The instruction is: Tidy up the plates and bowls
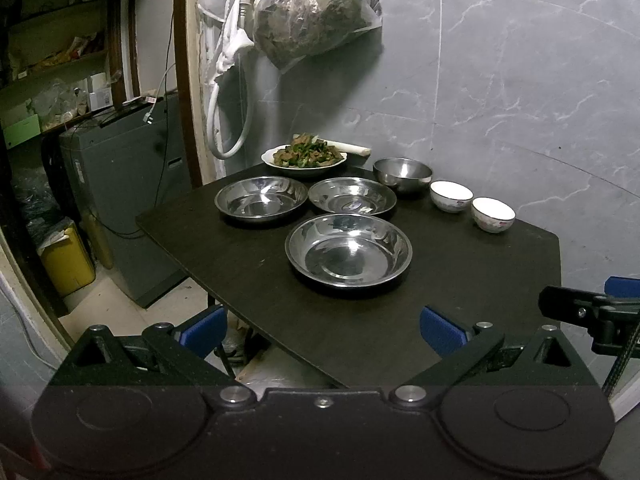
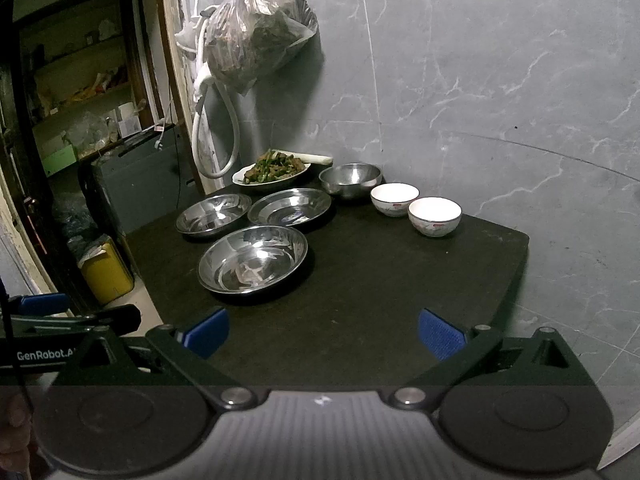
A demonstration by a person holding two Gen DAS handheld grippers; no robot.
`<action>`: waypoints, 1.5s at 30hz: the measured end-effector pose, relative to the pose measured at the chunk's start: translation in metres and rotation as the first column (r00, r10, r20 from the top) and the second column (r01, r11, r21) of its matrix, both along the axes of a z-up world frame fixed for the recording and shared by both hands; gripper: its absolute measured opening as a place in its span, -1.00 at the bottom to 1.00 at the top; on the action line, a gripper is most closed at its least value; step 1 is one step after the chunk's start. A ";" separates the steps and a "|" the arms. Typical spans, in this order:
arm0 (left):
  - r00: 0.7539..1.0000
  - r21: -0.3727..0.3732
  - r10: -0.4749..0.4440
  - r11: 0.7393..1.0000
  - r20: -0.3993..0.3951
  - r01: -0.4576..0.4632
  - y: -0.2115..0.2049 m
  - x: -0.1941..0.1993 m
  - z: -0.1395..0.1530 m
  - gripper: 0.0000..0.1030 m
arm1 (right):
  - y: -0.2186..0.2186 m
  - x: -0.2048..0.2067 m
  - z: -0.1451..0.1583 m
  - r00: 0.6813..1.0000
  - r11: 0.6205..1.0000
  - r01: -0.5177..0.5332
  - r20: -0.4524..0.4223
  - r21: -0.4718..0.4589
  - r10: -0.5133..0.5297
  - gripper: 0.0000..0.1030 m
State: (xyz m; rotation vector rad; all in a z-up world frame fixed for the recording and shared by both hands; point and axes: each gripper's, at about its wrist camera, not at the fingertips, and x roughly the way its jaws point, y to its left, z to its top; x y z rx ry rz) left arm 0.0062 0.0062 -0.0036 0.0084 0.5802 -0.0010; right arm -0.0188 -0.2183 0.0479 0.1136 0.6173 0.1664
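Note:
Three shallow steel plates lie on the dark table: the nearest in front, two more behind it. A steel bowl and two white ceramic bowls stand in a row at the back right. My left gripper is open over the table's near edge, holding nothing. My right gripper is open too, short of the plates, and its side shows at the right of the left wrist view.
A white plate of cooked food sits at the table's far edge. A filled plastic bag and a white hose hang on the grey wall. A grey cabinet and a yellow container stand left of the table.

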 end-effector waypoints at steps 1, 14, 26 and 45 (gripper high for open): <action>1.000 0.000 0.000 1.000 -0.001 0.000 0.000 0.000 0.000 0.99 | 0.000 0.000 0.000 1.000 1.000 0.000 -0.001 0.000 0.000 1.00; 1.000 0.005 0.000 1.000 -0.006 0.000 0.003 0.011 -0.005 0.98 | 0.002 0.007 -0.007 1.000 1.000 -0.002 -0.009 0.002 0.002 1.00; 1.000 0.018 0.018 1.000 -0.017 -0.018 -0.006 0.013 -0.008 0.98 | -0.003 0.014 -0.008 1.000 1.000 -0.020 -0.022 0.009 0.020 1.00; 0.991 -0.033 0.091 0.995 -0.095 -0.094 -0.009 0.029 -0.014 0.98 | -0.017 0.035 -0.017 0.997 0.998 -0.061 -0.055 0.025 0.062 1.00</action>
